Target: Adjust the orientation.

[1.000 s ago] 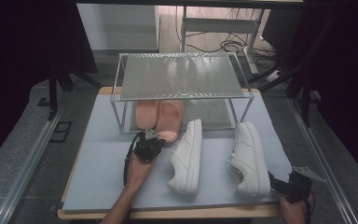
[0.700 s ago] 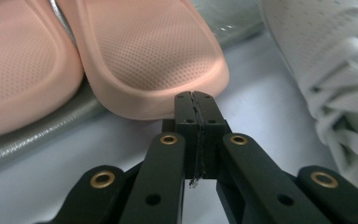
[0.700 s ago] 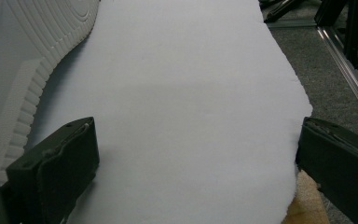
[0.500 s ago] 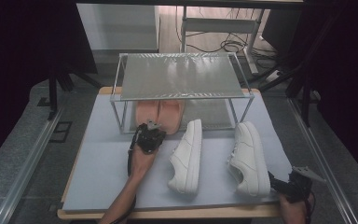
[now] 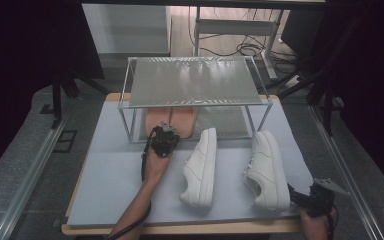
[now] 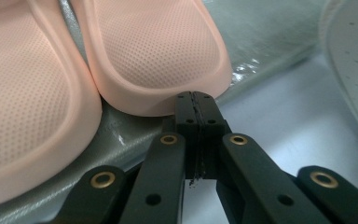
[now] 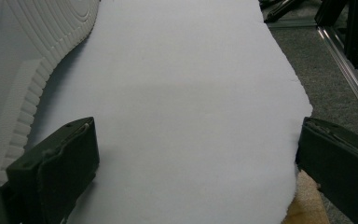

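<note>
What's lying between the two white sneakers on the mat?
Nothing. In the high view, just bare grey mat separates the left sneaker from the right sneaker; they lie apart, with toes toward the shelf.

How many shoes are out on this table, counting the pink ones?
4: two white lace-up sneakers lie on the pale blue mat, and two perforated pink rubber slippers sit side by side under the clear shelf rack.

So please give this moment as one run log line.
left gripper: shut, tips at pink slipper heel | right gripper: open, holds nothing | white sneakers: on mat
</note>
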{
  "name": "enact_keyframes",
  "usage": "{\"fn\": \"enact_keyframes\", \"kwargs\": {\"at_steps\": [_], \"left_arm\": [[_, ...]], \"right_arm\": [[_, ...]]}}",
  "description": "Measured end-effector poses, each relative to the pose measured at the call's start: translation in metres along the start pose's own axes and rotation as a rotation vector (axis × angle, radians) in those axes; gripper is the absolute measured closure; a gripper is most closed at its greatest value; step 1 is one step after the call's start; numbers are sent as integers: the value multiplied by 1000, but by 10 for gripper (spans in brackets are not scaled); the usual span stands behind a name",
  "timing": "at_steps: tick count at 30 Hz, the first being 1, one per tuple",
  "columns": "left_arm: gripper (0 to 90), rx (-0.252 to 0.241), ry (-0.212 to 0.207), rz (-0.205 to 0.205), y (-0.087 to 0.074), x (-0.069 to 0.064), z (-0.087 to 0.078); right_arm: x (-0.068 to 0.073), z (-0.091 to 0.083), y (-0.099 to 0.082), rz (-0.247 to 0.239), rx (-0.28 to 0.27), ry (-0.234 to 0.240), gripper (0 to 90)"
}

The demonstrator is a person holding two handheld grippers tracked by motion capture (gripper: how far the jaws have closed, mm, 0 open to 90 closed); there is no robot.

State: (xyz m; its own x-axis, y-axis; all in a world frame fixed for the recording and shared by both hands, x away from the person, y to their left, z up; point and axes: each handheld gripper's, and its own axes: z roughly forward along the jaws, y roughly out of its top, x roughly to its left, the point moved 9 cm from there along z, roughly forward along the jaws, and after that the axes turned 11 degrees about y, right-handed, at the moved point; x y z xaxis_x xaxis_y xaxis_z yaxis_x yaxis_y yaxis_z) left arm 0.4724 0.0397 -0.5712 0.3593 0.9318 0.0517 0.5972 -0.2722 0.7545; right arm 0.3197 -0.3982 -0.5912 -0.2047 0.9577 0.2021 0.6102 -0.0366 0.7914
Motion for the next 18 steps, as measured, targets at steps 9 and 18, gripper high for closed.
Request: {"fn": "enact_keyframes", "kwargs": {"at_steps": [9,18], "left_arm": [[895,-6,8,-8,2,1,6],[814,-16,5,-1,3,-3,-3]], "right_arm": [[0,0,0,0,0,1,0],[0,0,0,-1,0,1,0]]}}
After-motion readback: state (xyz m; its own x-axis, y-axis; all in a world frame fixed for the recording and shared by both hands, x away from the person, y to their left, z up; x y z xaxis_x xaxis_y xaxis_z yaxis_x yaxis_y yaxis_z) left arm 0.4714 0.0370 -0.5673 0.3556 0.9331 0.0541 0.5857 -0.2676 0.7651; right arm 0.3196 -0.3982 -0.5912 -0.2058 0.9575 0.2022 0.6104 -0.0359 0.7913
